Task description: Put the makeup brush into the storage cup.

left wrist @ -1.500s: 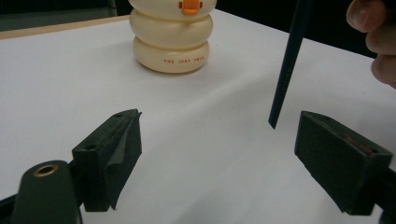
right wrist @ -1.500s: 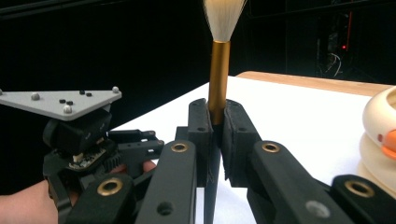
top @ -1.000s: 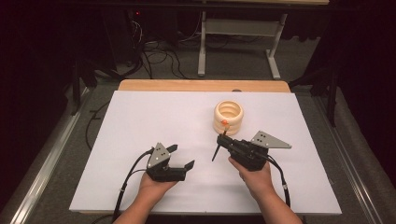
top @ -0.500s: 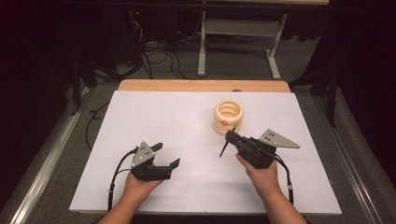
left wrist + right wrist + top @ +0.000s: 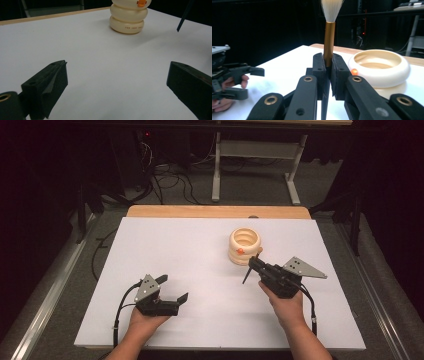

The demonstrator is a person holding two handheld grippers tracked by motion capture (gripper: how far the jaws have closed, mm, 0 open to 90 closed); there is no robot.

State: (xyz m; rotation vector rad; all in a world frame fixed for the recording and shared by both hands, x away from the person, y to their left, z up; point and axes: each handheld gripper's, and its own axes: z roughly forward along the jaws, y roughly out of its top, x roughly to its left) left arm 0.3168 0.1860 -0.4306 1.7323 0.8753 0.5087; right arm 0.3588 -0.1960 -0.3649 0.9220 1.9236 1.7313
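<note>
On the white-topped table [image 5: 200,250] stands a cream-coloured ribbed round holder with a small orange beak on its side [image 5: 245,246], toward the far right part of the table. Just on the near side of that holder the right gripper [image 5: 254,262] hangs, its fingers pressed together on a slim brush with a dark pointed handle, a gold ferrule and a pale bristle tuft [image 5: 328,40]. In the right gripper view the bristles rise above the fingers while the dark handle end runs down between them; from above, that pointed end slants toward the table, just short of the holder.

The left gripper [image 5: 172,289] rests low, well to the near left of the holder, in the person's left hand [image 5: 145,322]. Its fingers [image 5: 48,85] have just been opening and stand wide apart, with bare table between them.
</note>
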